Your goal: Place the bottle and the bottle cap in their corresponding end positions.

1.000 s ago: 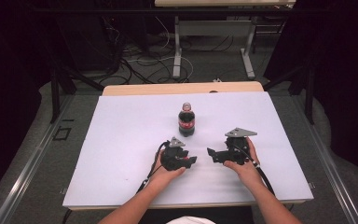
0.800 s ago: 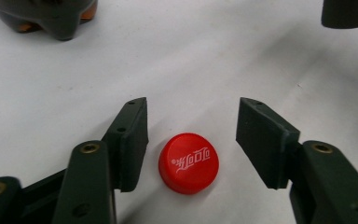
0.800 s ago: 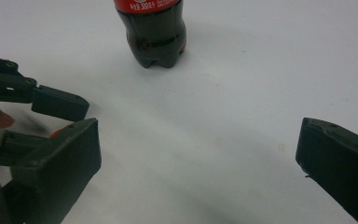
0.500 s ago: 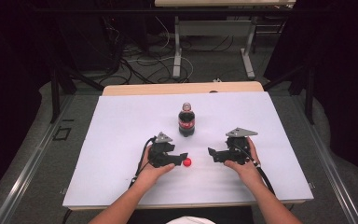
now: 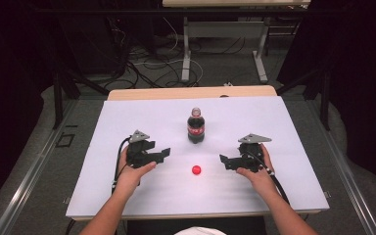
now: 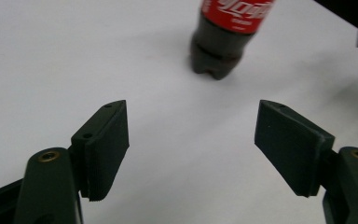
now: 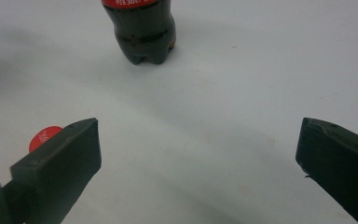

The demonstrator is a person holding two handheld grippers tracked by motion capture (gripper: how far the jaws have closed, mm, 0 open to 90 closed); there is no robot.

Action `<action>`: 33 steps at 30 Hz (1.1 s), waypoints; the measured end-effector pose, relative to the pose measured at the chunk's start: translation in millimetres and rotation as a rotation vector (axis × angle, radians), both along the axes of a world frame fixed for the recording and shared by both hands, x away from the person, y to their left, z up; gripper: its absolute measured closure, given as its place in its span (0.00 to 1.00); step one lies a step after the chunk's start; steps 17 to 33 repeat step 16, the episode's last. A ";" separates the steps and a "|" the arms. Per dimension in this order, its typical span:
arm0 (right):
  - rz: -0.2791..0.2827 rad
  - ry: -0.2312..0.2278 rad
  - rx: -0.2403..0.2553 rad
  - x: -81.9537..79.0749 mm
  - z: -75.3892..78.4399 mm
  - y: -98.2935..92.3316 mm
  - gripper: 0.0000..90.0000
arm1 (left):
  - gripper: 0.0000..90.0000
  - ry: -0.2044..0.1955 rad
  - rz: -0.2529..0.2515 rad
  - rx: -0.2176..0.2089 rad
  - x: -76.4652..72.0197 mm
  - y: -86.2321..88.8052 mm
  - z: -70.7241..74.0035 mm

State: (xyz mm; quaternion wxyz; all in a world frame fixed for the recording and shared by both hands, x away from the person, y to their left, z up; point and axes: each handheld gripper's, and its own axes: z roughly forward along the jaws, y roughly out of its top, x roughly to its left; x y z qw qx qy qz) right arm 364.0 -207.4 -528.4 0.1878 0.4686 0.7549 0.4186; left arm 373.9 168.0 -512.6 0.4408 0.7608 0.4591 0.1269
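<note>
Bright, evenly lit table (image 5: 274, 191), dark surroundings; close-ups slightly soft, faint shadows.

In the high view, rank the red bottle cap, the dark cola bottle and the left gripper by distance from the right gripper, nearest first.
From the right gripper:
1. Small round red bottle cap, lying on the white table toward the person's left.
2. Dark plastic cola bottle with red label, upright, farther back.
3. Black left gripper, across the table, jaws open.

Dim room, grey floor (image 5: 39, 161), tangled cables (image 5: 149, 63), white-legged desk (image 5: 235, 4) behind the table (image 5: 274, 191)

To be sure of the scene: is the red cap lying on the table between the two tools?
Yes, the red cap lies on the white table, in front of the bottle.
</note>
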 end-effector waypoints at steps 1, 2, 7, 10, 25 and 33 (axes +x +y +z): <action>-0.001 -0.001 0.000 0.1 -0.1 -0.5 0.00 | 0.27 -0.007 0.013 -0.002 -0.2 5.6 0.3; -0.004 0.002 0.000 0.2 -0.3 -0.7 0.00 | 0.26 -0.016 0.023 -0.004 -0.5 11.0 0.3; -0.006 -0.005 -0.010 1.4 -1.9 -3.0 0.00 | 0.16 -0.037 0.063 -0.005 -2.8 33.4 -1.5; -0.006 -0.007 -0.018 1.9 -2.6 -5.2 0.00 | 0.08 -0.040 0.078 0.001 -4.0 42.7 -3.0; -0.015 -0.004 -0.018 2.0 -3.8 -7.0 0.00 | 0.01 -0.046 0.114 -0.001 -4.2 54.9 -5.6; -0.015 -0.004 -0.018 2.0 -3.8 -7.0 0.00 | 0.01 -0.046 0.114 -0.001 -4.2 54.9 -5.6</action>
